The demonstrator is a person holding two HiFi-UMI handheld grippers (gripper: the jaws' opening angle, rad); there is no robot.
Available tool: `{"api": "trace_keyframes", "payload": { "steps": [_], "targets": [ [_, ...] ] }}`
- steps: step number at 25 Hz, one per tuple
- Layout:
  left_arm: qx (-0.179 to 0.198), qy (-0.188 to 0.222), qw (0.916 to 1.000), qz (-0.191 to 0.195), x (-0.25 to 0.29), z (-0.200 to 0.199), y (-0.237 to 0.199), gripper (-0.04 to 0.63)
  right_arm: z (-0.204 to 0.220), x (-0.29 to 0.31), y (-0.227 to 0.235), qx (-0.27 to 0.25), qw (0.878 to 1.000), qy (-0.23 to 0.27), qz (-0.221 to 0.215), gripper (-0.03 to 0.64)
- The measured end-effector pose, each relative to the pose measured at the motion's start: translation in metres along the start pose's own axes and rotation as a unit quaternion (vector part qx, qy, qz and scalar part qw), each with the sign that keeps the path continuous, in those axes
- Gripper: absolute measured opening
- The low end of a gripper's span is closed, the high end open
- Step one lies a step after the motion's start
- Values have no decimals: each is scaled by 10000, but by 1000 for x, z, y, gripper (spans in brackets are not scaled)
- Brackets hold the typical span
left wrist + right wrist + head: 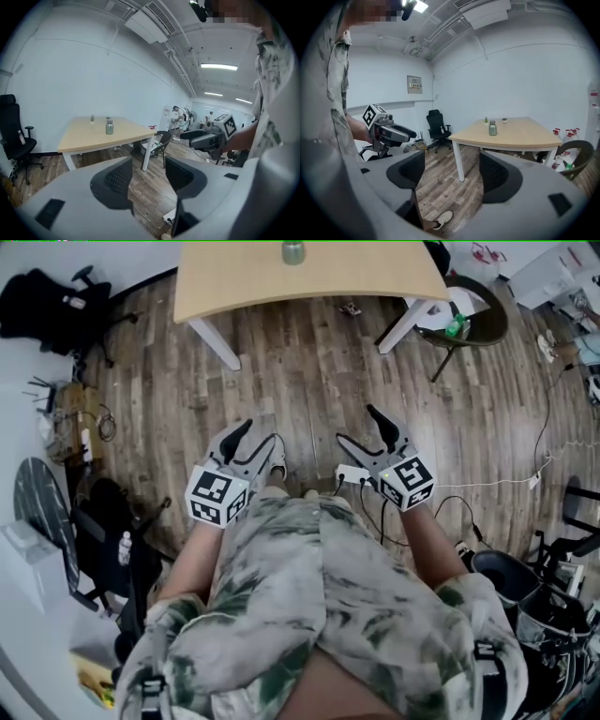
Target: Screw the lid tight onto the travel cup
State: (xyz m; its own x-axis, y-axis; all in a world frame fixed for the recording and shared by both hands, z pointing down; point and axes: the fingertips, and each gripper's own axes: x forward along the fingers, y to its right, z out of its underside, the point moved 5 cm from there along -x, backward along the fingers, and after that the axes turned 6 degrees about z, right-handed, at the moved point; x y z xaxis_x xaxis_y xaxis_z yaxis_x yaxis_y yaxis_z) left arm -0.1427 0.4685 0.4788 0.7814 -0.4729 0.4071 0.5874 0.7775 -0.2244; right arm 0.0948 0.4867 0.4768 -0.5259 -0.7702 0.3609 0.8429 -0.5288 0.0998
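Wood-plank floor (309, 371) lies open up to desk (234, 282) edge. Cup (293, 251) stands on desk, well apart from claws. Left claw (260, 440), right claw (357, 426): jaws wide apart, empty.

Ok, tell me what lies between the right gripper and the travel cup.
Only wooden floor, then bare table top, between the right gripper and the travel cup; the right gripper view shows it.

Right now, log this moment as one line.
left gripper: jaws apart, empty | right gripper: jaws apart, empty | travel cup: on table, far ahead, untouched
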Motion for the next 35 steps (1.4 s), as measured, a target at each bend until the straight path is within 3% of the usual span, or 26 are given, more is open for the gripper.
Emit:
{"api": "trace_keyframes", "payload": {
  "steps": [9, 19, 27, 35],
  "targets": [
    [351, 32, 9993, 153, 31, -51, -95, 218, -40, 80, 28, -255, 9992, -207, 215, 364],
    [470, 43, 9980, 411, 43, -68, -181, 218, -79, 160, 28, -306, 9987, -201, 358, 337],
    [449, -19, 9978, 497, 63, -76, -210, 218, -91, 187, 42, -223, 9984, -197, 475, 336],
    [350, -26, 9987, 377, 97, -94, -206, 218, -100, 193, 85, -239, 9990, -177, 329, 334]
  ]
}}
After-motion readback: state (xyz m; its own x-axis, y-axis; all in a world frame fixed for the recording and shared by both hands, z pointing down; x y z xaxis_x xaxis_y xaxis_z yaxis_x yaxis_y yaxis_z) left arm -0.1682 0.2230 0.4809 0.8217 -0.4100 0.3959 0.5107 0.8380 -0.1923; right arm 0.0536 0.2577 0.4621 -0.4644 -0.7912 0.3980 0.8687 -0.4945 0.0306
